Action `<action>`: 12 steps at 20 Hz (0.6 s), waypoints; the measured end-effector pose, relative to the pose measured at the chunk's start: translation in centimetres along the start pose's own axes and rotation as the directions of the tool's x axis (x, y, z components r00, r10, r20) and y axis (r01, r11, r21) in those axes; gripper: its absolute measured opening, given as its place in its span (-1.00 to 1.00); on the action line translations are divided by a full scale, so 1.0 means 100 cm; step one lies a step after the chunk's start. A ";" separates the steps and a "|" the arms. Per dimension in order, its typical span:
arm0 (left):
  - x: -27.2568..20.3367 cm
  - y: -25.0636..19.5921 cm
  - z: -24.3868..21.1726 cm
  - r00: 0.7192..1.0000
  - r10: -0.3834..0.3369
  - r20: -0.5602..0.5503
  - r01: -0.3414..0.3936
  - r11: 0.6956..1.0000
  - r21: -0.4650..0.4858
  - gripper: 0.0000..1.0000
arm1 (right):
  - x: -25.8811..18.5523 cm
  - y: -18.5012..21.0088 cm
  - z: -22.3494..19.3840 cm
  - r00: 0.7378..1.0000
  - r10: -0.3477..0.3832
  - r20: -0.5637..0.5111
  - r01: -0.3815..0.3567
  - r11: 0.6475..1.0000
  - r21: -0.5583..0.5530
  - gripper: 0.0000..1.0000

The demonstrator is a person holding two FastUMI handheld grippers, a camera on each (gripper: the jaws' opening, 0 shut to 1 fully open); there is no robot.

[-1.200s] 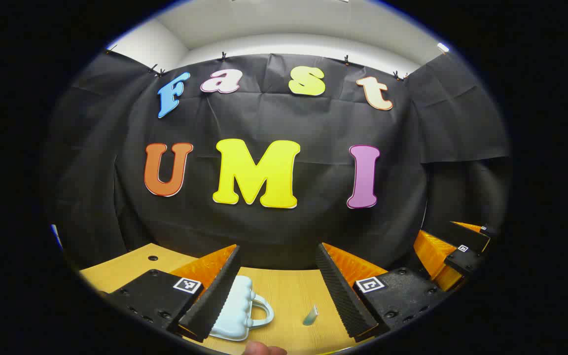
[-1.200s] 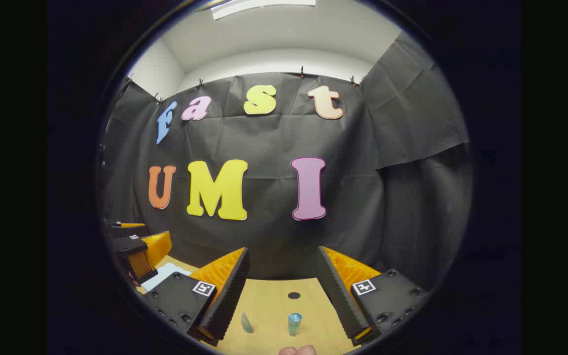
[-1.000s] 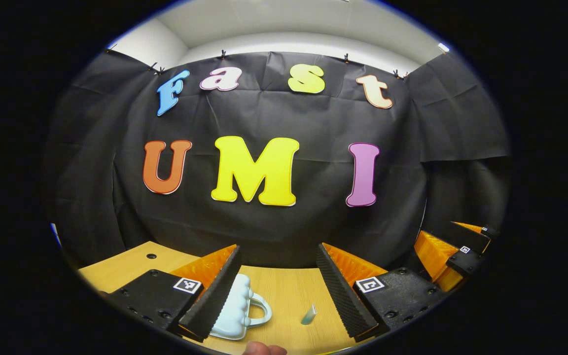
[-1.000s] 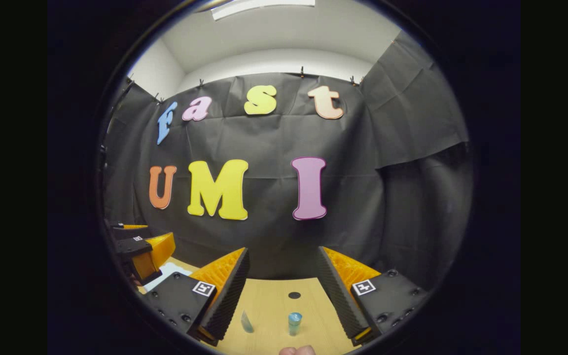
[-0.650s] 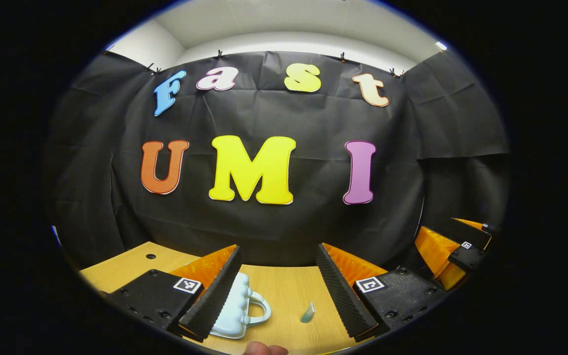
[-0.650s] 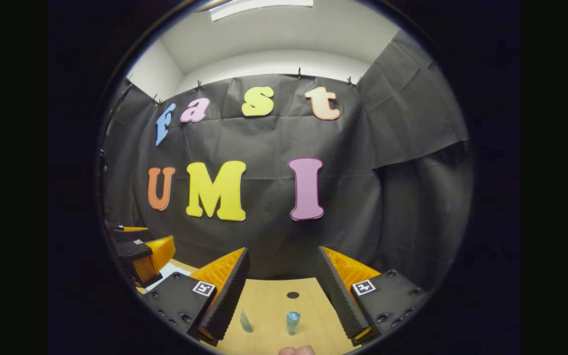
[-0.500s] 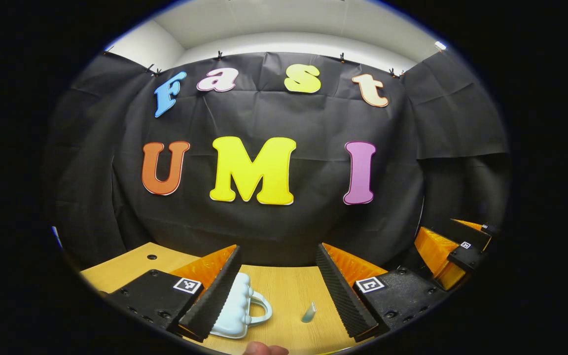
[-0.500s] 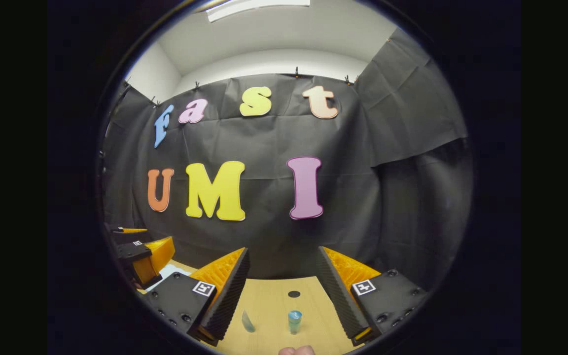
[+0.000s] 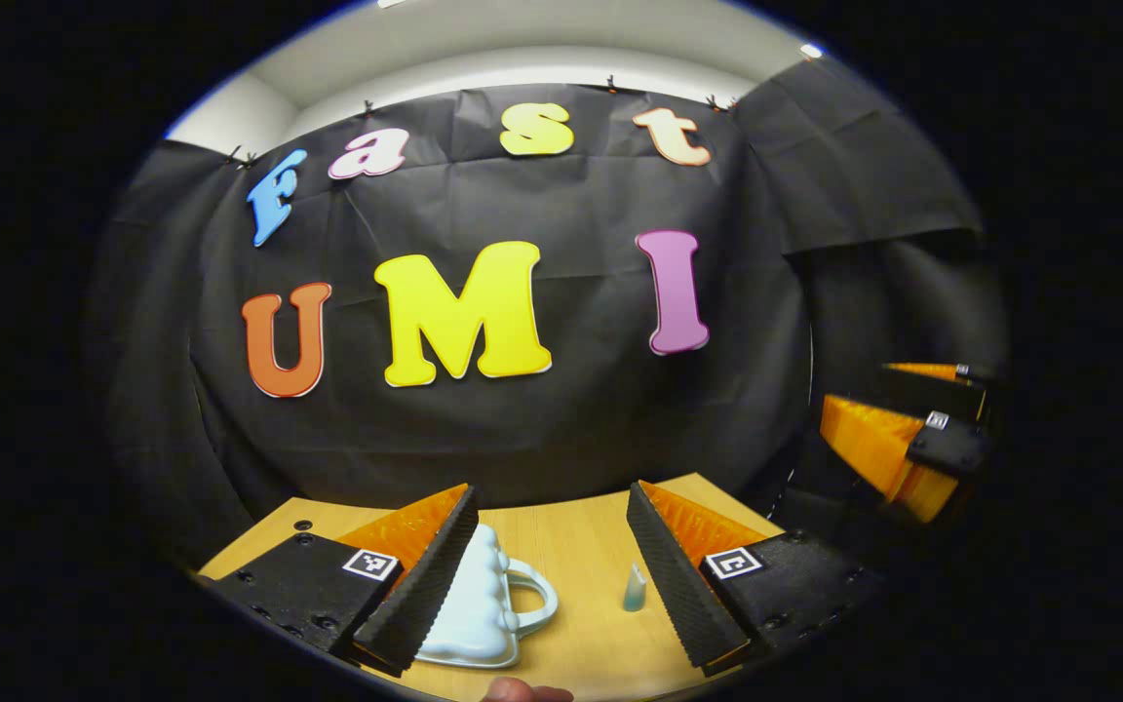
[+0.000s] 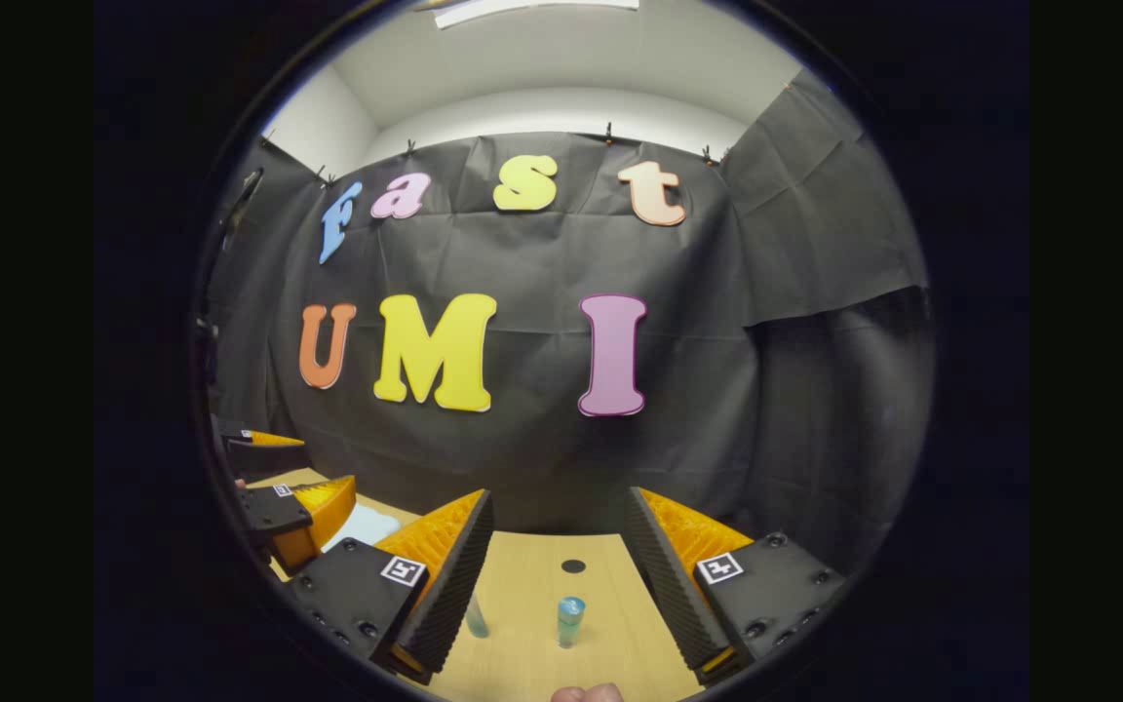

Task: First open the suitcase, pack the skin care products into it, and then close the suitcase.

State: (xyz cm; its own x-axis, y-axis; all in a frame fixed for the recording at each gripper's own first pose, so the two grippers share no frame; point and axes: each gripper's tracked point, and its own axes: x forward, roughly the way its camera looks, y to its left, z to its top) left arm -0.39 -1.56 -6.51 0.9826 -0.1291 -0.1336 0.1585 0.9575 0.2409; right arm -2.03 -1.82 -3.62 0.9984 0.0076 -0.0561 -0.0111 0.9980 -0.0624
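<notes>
Both my jaws gape empty over the worktop (image 9: 571, 546). 1 suitcase (image 9: 472, 609), half hidden by my left finger; 2 bottles, perhaps: a small one (image 9: 634, 589) and a capped one (image 10: 569, 621).

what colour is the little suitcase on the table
Pale blue; the suitcase shows best in the left gripper view.

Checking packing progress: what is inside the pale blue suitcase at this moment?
Nothing inside can be seen: the suitcase lies closed on the table, partly behind the left gripper's finger. A small bottle stands outside, on the table beside it.
</notes>
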 end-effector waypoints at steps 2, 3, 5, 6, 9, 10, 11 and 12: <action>0.011 -0.009 -0.037 0.993 -0.065 -0.097 0.079 0.985 0.151 0.98 | -0.002 -0.011 -0.009 1.000 -0.019 -0.016 0.019 1.000 -0.006 0.64; 0.018 -0.009 -0.056 0.987 -0.085 -0.139 0.115 0.968 0.224 0.97 | -0.002 -0.017 -0.014 0.999 -0.031 -0.025 0.031 0.999 -0.006 0.63; 0.029 -0.009 -0.095 0.964 -0.111 -0.240 0.195 0.911 0.362 0.98 | -0.002 -0.030 -0.023 0.997 -0.059 -0.047 0.058 0.998 -0.010 0.64; 0.038 -0.007 -0.112 0.952 -0.116 -0.283 0.233 0.875 0.424 0.95 | -0.002 -0.036 -0.026 0.996 -0.070 -0.055 0.070 0.997 -0.012 0.64; 0.063 0.002 -0.161 0.902 -0.088 -0.423 0.332 0.768 0.548 0.94 | -0.004 -0.057 -0.031 0.992 -0.111 -0.061 0.109 0.994 -0.020 0.64; 0.064 0.008 -0.177 0.882 -0.065 -0.467 0.358 0.737 0.574 0.94 | -0.004 -0.063 -0.031 0.990 -0.124 -0.064 0.122 0.992 -0.022 0.63; 0.069 0.012 -0.190 0.866 -0.043 -0.498 0.379 0.707 0.597 0.93 | -0.004 -0.069 -0.034 0.988 -0.137 -0.070 0.136 0.990 -0.023 0.63; 0.071 0.013 -0.202 0.848 -0.026 -0.529 0.404 0.678 0.614 0.93 | -0.005 -0.075 -0.037 0.985 -0.151 -0.078 0.149 0.989 -0.022 0.64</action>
State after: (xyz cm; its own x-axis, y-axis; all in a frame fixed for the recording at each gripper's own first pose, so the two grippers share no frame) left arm 4.80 4.01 -26.54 0.7782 0.0015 -0.6280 0.5638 0.4390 0.6996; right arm -2.66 -9.53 -6.83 0.9812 -0.1478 -0.1237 0.1370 0.9863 -0.0920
